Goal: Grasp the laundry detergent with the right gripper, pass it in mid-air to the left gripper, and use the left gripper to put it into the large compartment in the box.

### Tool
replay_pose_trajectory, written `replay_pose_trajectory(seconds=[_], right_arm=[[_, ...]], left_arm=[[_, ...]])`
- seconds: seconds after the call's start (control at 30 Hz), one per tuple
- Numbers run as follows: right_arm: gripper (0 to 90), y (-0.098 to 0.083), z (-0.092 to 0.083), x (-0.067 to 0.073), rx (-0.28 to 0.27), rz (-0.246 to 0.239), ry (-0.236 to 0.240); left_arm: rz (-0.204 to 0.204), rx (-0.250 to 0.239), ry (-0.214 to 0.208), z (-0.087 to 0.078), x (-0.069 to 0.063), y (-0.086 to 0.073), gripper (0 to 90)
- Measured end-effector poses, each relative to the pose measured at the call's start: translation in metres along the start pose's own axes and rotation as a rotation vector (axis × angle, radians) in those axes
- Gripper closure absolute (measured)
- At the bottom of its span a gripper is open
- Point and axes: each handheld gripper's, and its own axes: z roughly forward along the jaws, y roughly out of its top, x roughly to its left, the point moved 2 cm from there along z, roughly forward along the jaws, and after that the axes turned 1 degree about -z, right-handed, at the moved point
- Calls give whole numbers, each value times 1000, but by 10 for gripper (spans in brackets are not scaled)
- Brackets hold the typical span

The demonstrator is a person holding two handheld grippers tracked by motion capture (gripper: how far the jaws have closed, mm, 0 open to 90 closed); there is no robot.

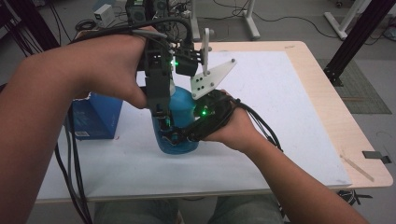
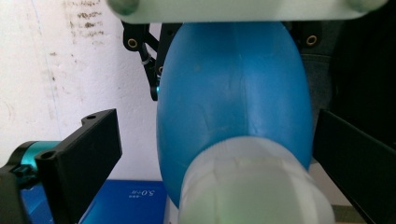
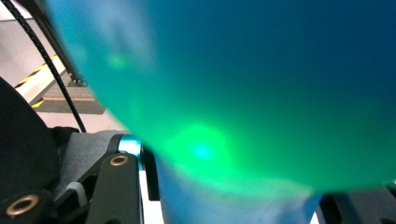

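Observation:
A blue plastic bottle with a white cap stands upright on the white table sheet. My left gripper comes down from above. In the left gripper view it is open, one jaw on each side of the cap, with a clear gap on the left. My right gripper reaches in from the right and is shut on the bottle's body. Up close, the bottle sits between its jaws, lit green by a lamp.
A blue carton stands on the sheet just left of the bottle; its top lies under my left jaw. Cables trail off the table's left edge. A thin wooden stick lies at the front right corner.

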Motion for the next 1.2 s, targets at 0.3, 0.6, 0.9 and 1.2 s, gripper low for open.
replay_pose_trajectory(seconds=[0.3, 0.6, 0.9, 1.2], right_arm=[[464, 2, 0, -1, -1, 3, 1], [464, 2, 0, -1, -5, 13, -3], [464, 2, -1, -2, -12, 23, -1], [465, 2, -1, -3, -15, 23, 1]], left_arm=[[-25, 21, -2, 3, 1, 1, 54], [-38, 10, 12, 1, 1, 0, 98], [-32, 3, 13, 0, 1, 3, 154], [-30, 11, 10, 0, 2, 5, 199]])
